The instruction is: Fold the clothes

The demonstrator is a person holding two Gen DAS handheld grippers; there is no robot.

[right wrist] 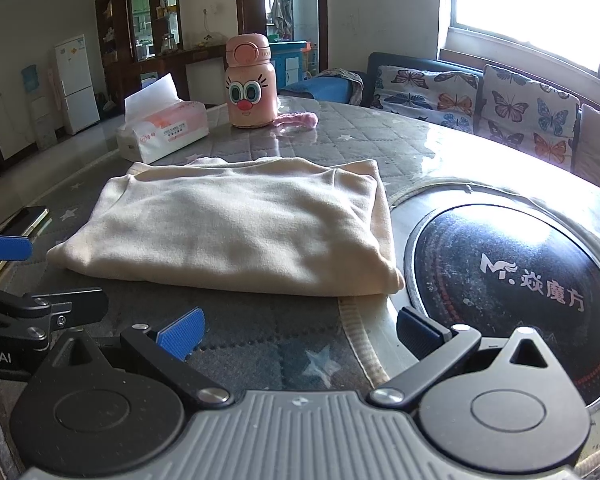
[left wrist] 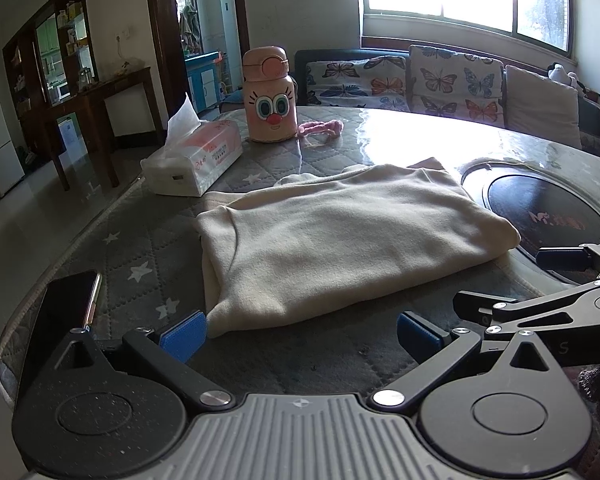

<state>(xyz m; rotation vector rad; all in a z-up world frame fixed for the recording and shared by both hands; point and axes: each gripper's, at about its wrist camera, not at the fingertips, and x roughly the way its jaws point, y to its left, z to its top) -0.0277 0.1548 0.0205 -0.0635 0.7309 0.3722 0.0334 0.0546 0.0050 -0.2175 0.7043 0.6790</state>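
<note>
A cream garment (left wrist: 332, 240) lies folded into a thick rectangle on the grey star-quilted table cover (left wrist: 140, 248). It also shows in the right wrist view (right wrist: 236, 224). My left gripper (left wrist: 300, 334) is open and empty, just in front of the garment's near left corner. My right gripper (right wrist: 300, 332) is open and empty, just in front of the garment's near right corner. The right gripper's fingers (left wrist: 560, 260) show at the right edge of the left wrist view, and a left finger (right wrist: 4, 248) shows at the left edge of the right wrist view.
A tissue box (left wrist: 196, 160), a pink cartoon bottle (left wrist: 270, 96) and a pink strap (left wrist: 320, 128) stand behind the garment. A phone (left wrist: 72, 304) lies at the table's left edge. A round black hotplate (right wrist: 508, 280) is set into the table at right. A butterfly-print sofa (left wrist: 420, 80) is beyond.
</note>
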